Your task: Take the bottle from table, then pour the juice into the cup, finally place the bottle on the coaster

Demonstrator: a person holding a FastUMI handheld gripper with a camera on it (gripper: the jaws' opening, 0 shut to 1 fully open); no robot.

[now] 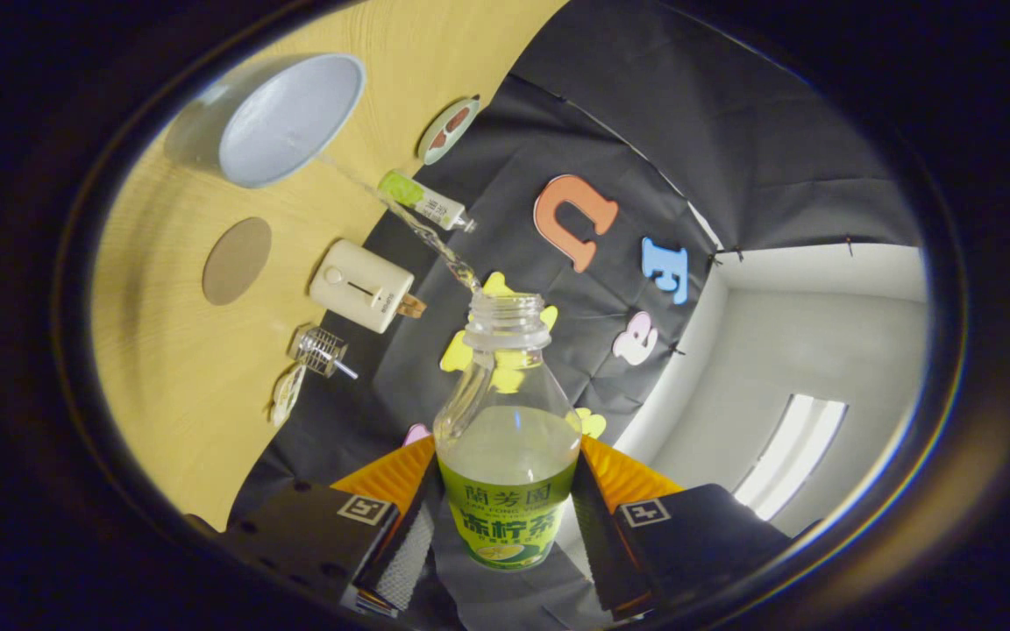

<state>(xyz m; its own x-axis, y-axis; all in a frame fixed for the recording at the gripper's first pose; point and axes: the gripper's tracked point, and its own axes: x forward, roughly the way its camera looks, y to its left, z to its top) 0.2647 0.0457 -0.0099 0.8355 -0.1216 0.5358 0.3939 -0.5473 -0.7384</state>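
Gripper [505, 517] holds bottle [505, 438] between its fingers, both pressing on label sides. Bottle open, tipped toward table [163, 368]. Thin stream of juice [400, 215] runs from bottle mouth to cup [290, 118]. Cup sits on table, beyond fingers. Round brown coaster [237, 260] lies near cup, bare. Small white box [361, 286], green-capped tube [424, 201], little clear spiky thing [321, 350] also on table, between cup and bottle.
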